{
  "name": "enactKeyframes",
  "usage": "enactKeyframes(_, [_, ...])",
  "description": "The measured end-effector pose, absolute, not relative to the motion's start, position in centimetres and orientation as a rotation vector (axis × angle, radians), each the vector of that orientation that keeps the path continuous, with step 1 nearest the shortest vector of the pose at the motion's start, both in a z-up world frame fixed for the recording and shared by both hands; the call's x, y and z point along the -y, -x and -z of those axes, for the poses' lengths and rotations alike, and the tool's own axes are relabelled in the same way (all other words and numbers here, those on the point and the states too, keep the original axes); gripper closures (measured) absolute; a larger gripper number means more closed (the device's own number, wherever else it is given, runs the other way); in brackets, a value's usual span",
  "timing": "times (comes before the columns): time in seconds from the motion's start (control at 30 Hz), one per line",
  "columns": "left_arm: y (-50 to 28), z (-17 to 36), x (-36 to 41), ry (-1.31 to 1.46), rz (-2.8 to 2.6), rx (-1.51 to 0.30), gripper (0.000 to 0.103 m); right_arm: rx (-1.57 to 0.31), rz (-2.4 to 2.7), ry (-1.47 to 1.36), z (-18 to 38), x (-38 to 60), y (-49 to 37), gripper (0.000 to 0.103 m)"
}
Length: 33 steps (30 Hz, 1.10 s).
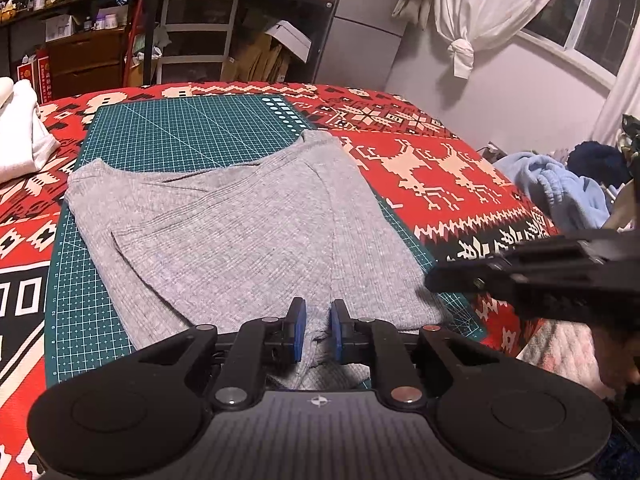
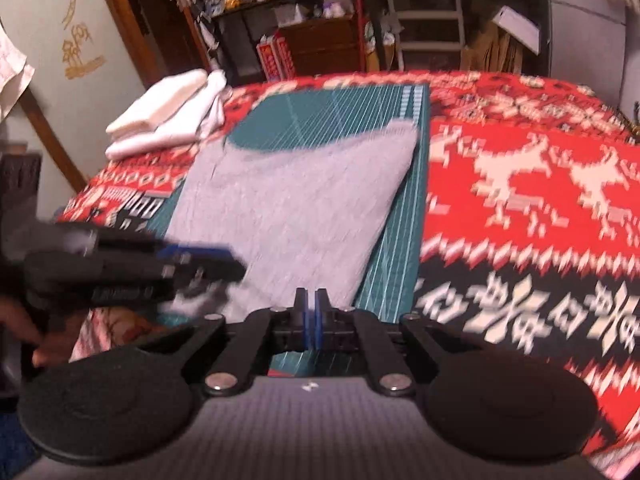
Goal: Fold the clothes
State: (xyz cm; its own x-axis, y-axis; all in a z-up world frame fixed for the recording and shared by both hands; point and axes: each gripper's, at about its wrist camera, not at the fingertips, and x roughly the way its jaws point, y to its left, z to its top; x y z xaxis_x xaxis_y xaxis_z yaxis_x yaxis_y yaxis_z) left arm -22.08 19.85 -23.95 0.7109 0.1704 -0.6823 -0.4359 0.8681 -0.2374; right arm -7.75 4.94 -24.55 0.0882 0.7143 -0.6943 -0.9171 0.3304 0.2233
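A grey ribbed garment (image 1: pixel 240 232) lies partly folded on a green cutting mat (image 1: pixel 180 128). My left gripper (image 1: pixel 318 320) sits at its near hem, and the grey cloth fills the narrow gap between the blue pads (image 1: pixel 299 330). In the right wrist view the garment (image 2: pixel 296 200) lies ahead, and the left gripper (image 2: pixel 236 268) shows blurred on its near left edge. My right gripper (image 2: pixel 310 300) is shut with nothing in it, over the mat (image 2: pixel 404 260) beside the garment's near right corner. It enters the left wrist view as the right gripper (image 1: pixel 430 280) from the right.
A red patterned blanket (image 1: pixel 440 168) covers the bed under the mat. Folded white clothes (image 1: pixel 20 132) lie at the far left. A pale blue fleece pile (image 1: pixel 560 188) sits off the bed's right side. Cluttered shelves (image 1: pixel 200 32) stand behind.
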Motion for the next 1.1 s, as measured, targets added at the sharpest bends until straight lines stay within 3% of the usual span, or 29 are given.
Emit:
enactKeyframes(0.37, [21.9,23.5,-20.1,0.435,-0.351,-0.722,0.089,-0.922,-1.218,0.301,25.6,-3.4,6.8,0.099])
enactKeyframes(0.43, [22.3,23.0,-20.7,0.491,-0.345,-0.732,0.085,-0.939,-1.207,0.249,25.3,-2.7,6.3,0.094])
enactKeyframes(0.5, [23.2,22.2,-21.6,0.568,-0.353,-0.721,0.074,-0.964,-1.2,0.191,25.0,-2.3,5.5,0.093])
enactKeyframes(0.7, [27.9,20.5,-24.6,0.699,-0.464,-0.655,0.067,-1.067,-1.195,0.088,25.5,-3.0,3.6,0.09])
enactKeyframes(0.97, [30.0,23.0,-25.1,0.794,-0.472,-0.759,0.068,-1.054,-1.209,0.177,26.4,-4.4,4.6,0.092])
enactKeyframes(1.03, [29.6,23.4,-24.6,0.778,-0.455,-0.784,0.074,-1.043,-1.2,0.194,26.3,-4.4,4.9,0.097])
enactKeyframes(1.1, [29.6,23.6,-24.3,0.766,-0.45,-0.803,0.087,-1.038,-1.193,0.199,26.2,-4.2,5.3,0.098])
